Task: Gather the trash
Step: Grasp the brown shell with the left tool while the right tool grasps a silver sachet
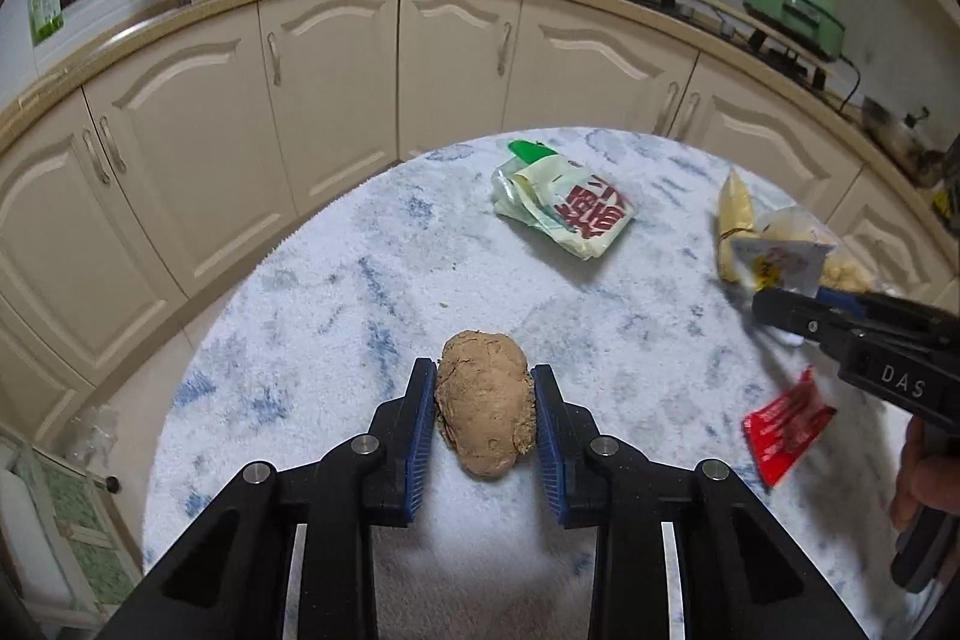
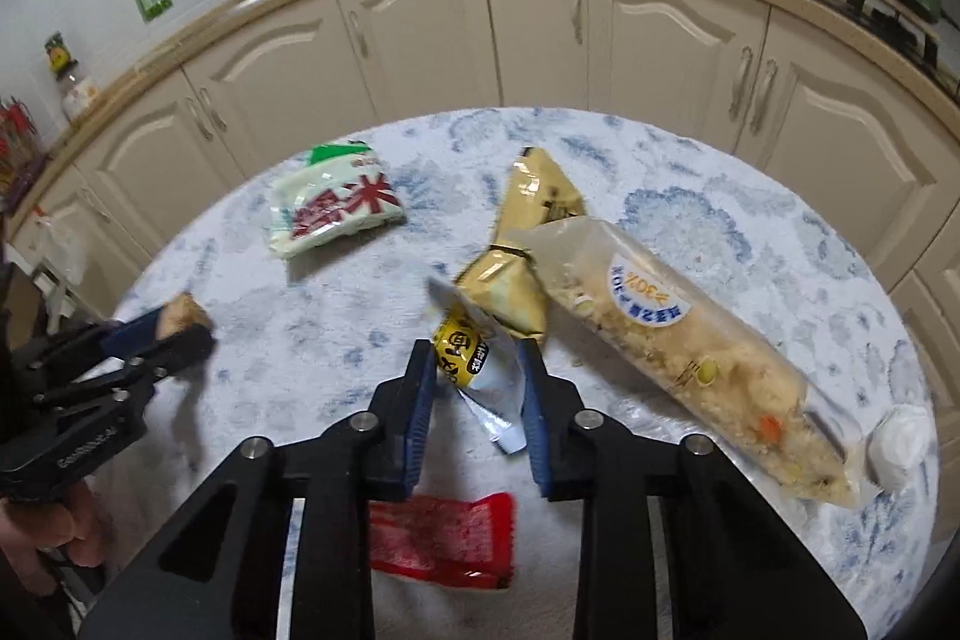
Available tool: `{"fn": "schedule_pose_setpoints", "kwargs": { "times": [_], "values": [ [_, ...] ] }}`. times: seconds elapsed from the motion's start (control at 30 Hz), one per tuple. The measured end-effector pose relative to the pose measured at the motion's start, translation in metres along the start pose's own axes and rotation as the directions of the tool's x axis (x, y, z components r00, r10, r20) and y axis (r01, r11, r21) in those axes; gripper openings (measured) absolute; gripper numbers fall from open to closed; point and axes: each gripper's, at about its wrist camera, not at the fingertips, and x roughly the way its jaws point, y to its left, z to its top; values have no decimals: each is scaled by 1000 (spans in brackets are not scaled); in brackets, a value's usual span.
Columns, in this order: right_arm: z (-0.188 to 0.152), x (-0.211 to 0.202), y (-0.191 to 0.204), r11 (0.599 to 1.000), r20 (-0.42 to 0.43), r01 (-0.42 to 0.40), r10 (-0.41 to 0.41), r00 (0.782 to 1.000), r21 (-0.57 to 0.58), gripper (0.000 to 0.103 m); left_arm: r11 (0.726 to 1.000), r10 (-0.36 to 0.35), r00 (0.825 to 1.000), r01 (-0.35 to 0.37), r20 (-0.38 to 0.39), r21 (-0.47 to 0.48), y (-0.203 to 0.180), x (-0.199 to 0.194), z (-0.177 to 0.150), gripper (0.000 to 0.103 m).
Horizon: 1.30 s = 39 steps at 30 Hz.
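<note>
Two handheld grippers work over a round table covered in a fluffy white cloth with blue flecks (image 1: 336, 292), in a kitchen with cream cabinets behind. The left gripper (image 1: 483, 415) has its blue pads clamped on either side of a brown crumpled paper wad (image 1: 485, 409), which rests on or just above the cloth. The right gripper (image 2: 474, 379) has its pads pressed together on a small yellow and white wrapper (image 2: 474, 358), which sticks up between the fingers. Just beyond that wrapper lie a twisted tan packet (image 2: 522, 244) and, touching it, a long clear bag of crumbly food (image 2: 690, 352). A green and white noodle bag (image 2: 330, 208) lies farther off to the left, a red wrapper (image 2: 444, 538) sits under the right gripper, and a white tissue ball (image 2: 900, 445) lies near the table's right edge. The step in hand appears to be the pickup: both pieces of trash are gripped. The next move probably calls for lifting both clear of the cloth and carrying them to a bin, which is not visible here, without loosening either grip.
</note>
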Motion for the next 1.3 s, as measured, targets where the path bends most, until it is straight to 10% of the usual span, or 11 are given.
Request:
{"fn": "schedule_pose_setpoints", "kwargs": {
  "times": [0.47,0.67,0.77,1.3],
  "values": [
    [-13,-20,0,999,22,-21,20,1000,24,14,999,-26,999,24,42,28,-20,-43,-27,27],
    [-5,7,6,999,-19,-47,47,999,-8,41,1000,-17,999,16,48,19,-25,-59,-32,27],
    [-6,7,7,999,-9,-51,51,999,-13,14,1000,-9,999,8,52,27,-27,-65,-31,27],
    [-44,-126,-29,991,191,-96,78,979,89,14,979,-142,980,118,139,164,-120,-119,-34,27]
  ]
}}
